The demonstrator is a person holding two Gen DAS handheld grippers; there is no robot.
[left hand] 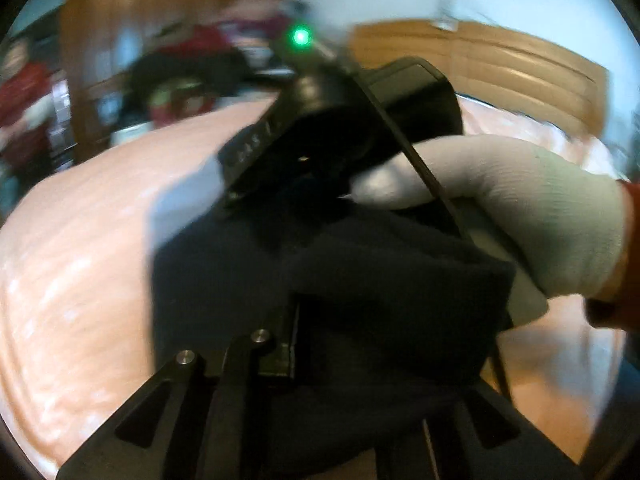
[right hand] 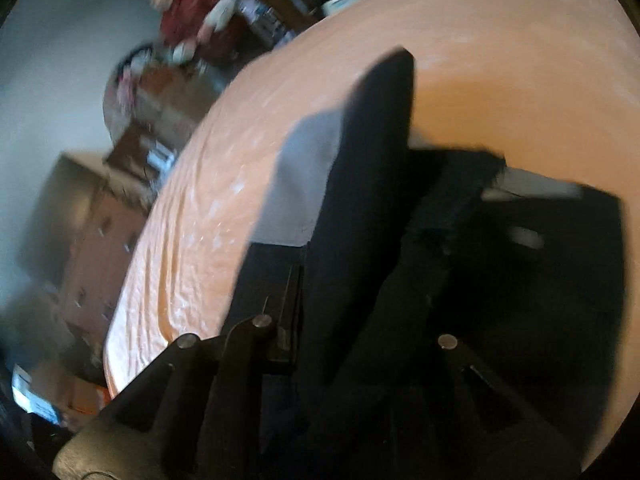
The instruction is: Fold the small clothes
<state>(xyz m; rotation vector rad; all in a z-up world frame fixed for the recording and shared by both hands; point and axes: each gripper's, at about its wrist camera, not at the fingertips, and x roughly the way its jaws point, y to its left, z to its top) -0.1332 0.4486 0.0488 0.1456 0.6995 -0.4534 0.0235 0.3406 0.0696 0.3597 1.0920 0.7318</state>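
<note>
Left wrist view: the left tongs (left hand: pixel 360 320) are pinching a dark navy garment (left hand: pixel 360 280), which drapes over their fingers and hangs above the peach bedsheet (left hand: pixel 100 248). Just beyond, a white-gloved hand (left hand: pixel 520 208) grips the right tongs (left hand: pixel 248 184), whose black body tilts across the frame with a green light (left hand: pixel 301 36) glowing behind it; blur hides how those jaws stand here. A wooden headboard (left hand: pixel 500 64) runs behind.

Right wrist view: the right tongs (right hand: pixel 360 312) are buried in the same dark cloth (right hand: pixel 380 200), apparently clamped on a fold, over the peach sheet (right hand: pixel 480 60). Cluttered shelves (right hand: pixel 256 12) blur at the bed's far side.
</note>
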